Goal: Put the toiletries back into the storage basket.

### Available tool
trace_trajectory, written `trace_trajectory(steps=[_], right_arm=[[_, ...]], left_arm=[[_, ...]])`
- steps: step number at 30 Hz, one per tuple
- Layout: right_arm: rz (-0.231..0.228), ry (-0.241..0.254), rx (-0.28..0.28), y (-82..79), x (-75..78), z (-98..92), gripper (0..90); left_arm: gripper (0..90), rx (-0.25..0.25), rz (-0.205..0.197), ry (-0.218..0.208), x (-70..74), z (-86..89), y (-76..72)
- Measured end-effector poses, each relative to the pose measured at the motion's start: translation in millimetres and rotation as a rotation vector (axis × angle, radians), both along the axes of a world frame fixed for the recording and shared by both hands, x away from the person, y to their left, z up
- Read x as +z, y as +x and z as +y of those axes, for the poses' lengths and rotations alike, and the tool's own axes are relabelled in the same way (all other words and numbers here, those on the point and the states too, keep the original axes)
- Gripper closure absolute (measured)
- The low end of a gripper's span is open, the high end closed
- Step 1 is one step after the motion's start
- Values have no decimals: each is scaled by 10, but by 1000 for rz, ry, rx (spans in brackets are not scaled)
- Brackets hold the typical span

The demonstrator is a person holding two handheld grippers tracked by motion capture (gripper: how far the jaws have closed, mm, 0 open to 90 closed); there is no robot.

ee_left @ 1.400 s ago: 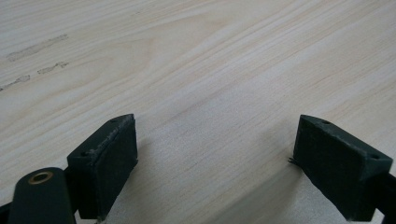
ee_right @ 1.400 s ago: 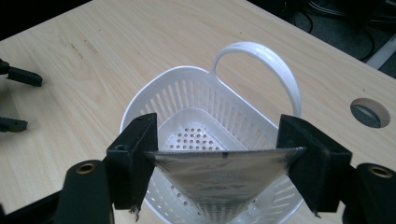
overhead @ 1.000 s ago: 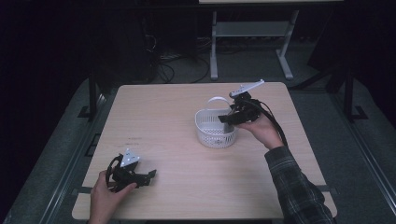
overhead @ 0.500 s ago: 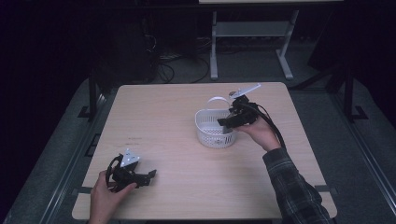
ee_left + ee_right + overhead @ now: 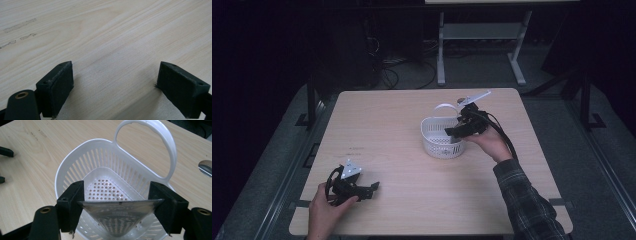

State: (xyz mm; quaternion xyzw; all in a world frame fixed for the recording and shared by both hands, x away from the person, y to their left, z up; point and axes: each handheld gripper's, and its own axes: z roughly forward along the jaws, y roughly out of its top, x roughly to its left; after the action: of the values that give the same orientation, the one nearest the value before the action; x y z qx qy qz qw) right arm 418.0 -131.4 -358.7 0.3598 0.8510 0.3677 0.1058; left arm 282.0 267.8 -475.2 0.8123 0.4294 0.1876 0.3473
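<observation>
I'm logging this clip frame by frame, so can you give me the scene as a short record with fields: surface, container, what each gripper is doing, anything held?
surface: light wooden table
container: white slotted basket with loop handle, upright on the table, nothing lying on its perforated bottom
right gripper: above the basket, shut on a thin grey metal-looking piece that tapers downward
held item detail: spans from jaw to jaw, tip pointing into the basket; what it is, cannot tell
left gripper: low over the near left part of the table, jaws apart, nothing between them

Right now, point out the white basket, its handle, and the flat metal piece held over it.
White basket [image 5: 75, 162], right gripper view, slotted wall.
Handle [image 5: 172, 147], right gripper view, loop's side.
Metal piece [image 5: 117, 216], right gripper view, its face.
</observation>
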Motion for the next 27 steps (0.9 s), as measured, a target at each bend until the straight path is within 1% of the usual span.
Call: trace_trajectory(steps=[3, 7, 10, 12, 17, 22, 27], right_arm=[[5, 0, 0, -1, -2, 0, 285], [9, 6, -5, 2, 2, -6, 255], [11, 16, -20, 10, 9, -15, 177], [13, 19, -28, 11, 15, -18, 143], [23, 15, -27, -1, 22, -28, 134], [21, 17, -19, -33, 40, -55, 128], [20, 22, -24, -81, 68, -101, 129]], left_arm=[[126, 0, 0, 0, 0, 0, 0], [125, 0, 0, 1, 0, 0, 0], [126, 0, 0, 0, 0, 0, 0], [125, 0, 0, 0, 0, 0, 0], [125, 0, 0, 0, 0, 0, 0], [125, 0, 0, 0, 0, 0, 0], [126, 0, 0, 1, 0, 0, 0]])
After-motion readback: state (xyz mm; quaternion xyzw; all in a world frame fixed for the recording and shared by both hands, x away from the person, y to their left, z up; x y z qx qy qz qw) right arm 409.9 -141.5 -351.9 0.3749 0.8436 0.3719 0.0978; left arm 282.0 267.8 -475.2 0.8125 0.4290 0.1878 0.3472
